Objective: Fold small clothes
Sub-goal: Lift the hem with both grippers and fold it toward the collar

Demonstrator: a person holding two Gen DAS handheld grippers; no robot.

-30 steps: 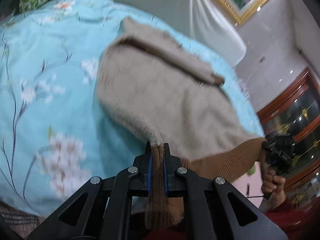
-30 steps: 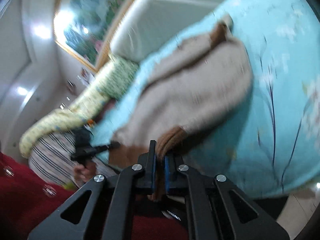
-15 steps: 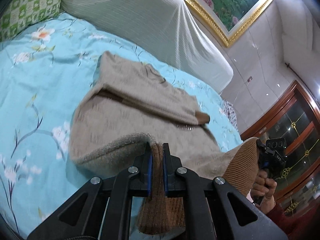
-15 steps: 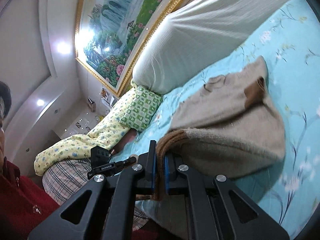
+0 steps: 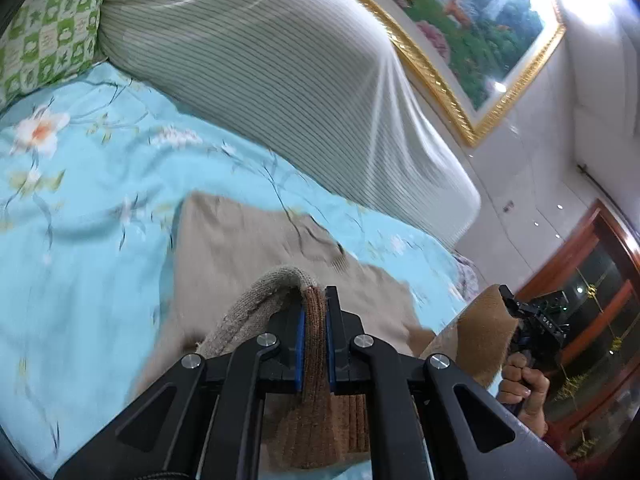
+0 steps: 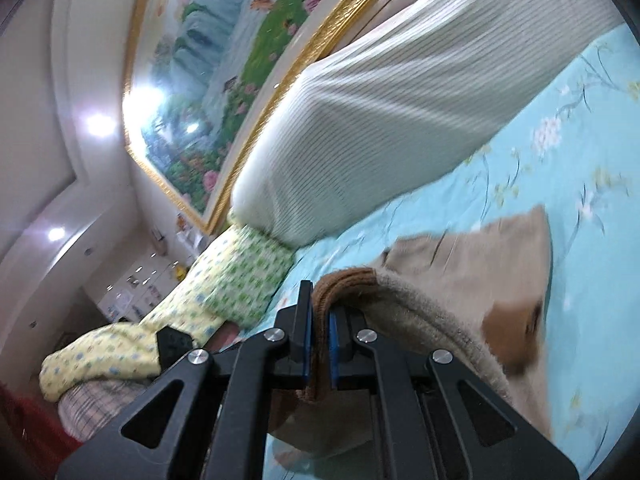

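While the beige sweater (image 5: 224, 248) lies spread on the turquoise floral bedsheet (image 5: 80, 208), its darker brown ribbed hem (image 5: 314, 344) is lifted off the bed and pinched at two places. The left gripper (image 5: 315, 320) has its jaws pressed narrow on a fold of that hem, the blue pads squeezing the ribbing, with the rest of the hem hanging down below the fingers near the camera. The right gripper (image 6: 318, 332) is likewise clamped tight on the hem, which loops over its right-hand finger and runs off to the right into the sweater body (image 6: 480, 256). In the left wrist view the right gripper shows at the right edge, held by a hand (image 5: 522, 384), with hem cloth bunched at its tip. Far beyond the sweater, a large ribbed whitish pillow (image 5: 280, 80) lies across the bed, and a green checked cushion (image 5: 44, 32) sits at its left end. A gold-framed landscape painting (image 6: 224, 68) hangs on the wall behind.
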